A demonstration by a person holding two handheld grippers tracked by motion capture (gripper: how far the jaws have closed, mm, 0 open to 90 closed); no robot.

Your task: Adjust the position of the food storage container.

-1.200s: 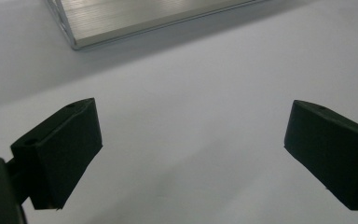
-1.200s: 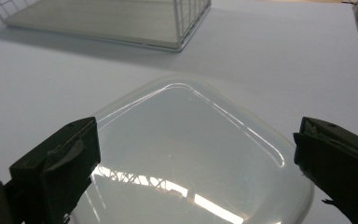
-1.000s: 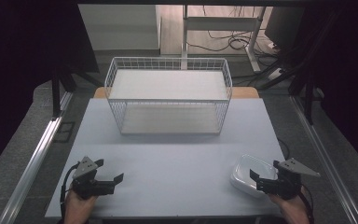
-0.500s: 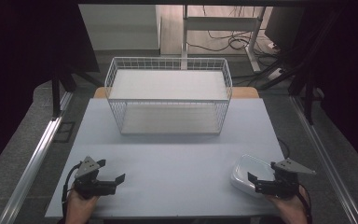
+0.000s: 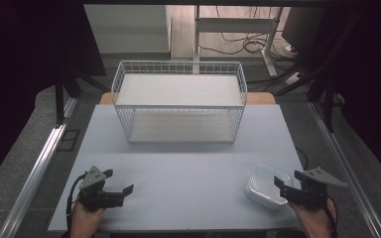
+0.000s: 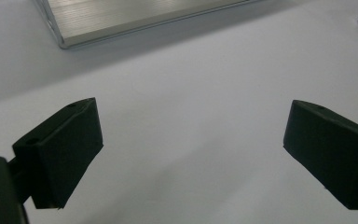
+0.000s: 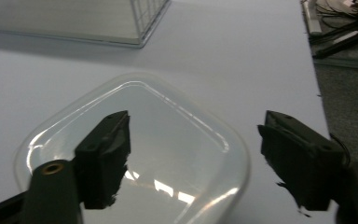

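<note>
The white table (image 5: 188, 163) carries a white wire basket (image 5: 178, 101) at its far centre, resting on the surface with its open top up. A clear plastic lid (image 5: 264, 186) with rounded corners lies flat near the table's right front edge, well apart from the basket, and the right gripper (image 5: 284, 184) sits just beside it with its jaws spread wide, one jaw over the lid (image 7: 135, 154) and nothing held between them. The left gripper (image 5: 121, 187) rests low at the left front of the table (image 6: 191, 116), jaws likewise wide apart and holding nothing.
</note>
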